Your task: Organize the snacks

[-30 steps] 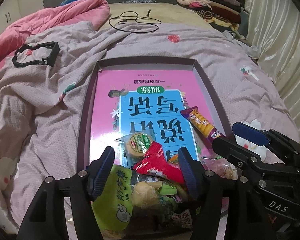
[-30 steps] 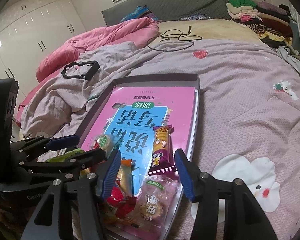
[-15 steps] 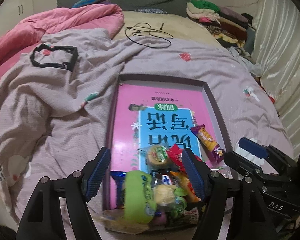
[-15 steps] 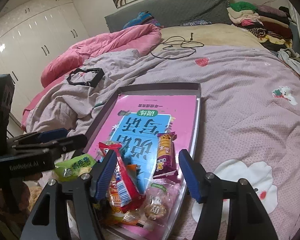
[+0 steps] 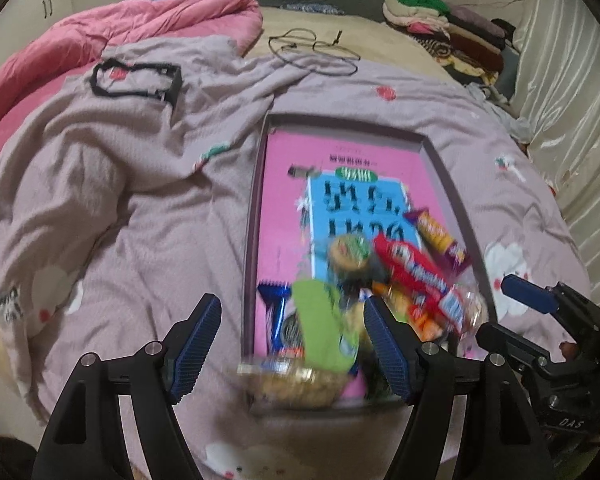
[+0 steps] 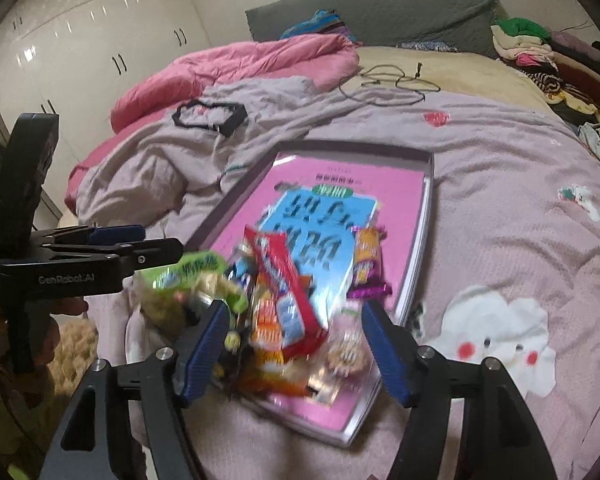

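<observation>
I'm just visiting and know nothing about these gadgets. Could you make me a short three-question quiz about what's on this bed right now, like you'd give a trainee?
1. True or false: the snack pile lies at the near end of the shallow tray.
2. What colour is the long packet lying on top of the pile?
A. red
B. black
C. white
3. Fill in: the purple-ended packet lies on the side of the pile nearer the ______ gripper.

Key
1. True; the far end shows only the pink printed sheet.
2. A
3. right; the right gripper holds nothing, its jaws opening, and the left gripper is open and empty too.
</observation>
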`<state>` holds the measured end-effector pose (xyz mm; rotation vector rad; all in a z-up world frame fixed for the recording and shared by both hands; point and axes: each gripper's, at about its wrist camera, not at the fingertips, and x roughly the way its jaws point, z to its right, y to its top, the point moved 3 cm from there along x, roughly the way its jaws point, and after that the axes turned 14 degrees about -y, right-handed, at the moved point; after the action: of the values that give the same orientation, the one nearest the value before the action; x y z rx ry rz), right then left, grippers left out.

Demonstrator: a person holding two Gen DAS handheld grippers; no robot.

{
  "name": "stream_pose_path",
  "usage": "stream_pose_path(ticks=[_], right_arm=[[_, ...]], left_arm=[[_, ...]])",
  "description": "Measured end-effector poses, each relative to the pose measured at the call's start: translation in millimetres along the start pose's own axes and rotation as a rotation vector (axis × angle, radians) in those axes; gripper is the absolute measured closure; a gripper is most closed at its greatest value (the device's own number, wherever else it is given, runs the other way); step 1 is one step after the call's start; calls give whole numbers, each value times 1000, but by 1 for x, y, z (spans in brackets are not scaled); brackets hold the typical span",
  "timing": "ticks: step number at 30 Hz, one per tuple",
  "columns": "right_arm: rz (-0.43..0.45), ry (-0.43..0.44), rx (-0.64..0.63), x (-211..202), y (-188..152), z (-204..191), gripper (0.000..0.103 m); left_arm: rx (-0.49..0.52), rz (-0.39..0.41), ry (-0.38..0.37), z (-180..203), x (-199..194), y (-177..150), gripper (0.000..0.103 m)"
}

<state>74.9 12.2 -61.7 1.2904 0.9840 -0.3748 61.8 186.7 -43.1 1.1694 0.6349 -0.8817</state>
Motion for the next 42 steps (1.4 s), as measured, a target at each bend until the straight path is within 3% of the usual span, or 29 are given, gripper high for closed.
stream_pose_path(ticks=[10, 19, 30, 34, 42], right_arm=[[-94, -14, 28, 9, -32, -3, 34], [-90, -26, 13, 7, -35, -9, 31], [-82, -67, 2, 14, -35, -13, 31], [-53, -62, 6, 3, -32, -14, 30], [93, -100, 12, -48, -23, -12, 11]], left_arm=[[-20, -33, -10, -7, -12, -36, 28], [-14, -67, -18, -2, 3, -49, 28], [-17, -40, -10, 2, 12, -43, 28], [-14, -30, -6, 7, 2, -46, 28], [-20, 35, 16, 28, -27, -55, 26]])
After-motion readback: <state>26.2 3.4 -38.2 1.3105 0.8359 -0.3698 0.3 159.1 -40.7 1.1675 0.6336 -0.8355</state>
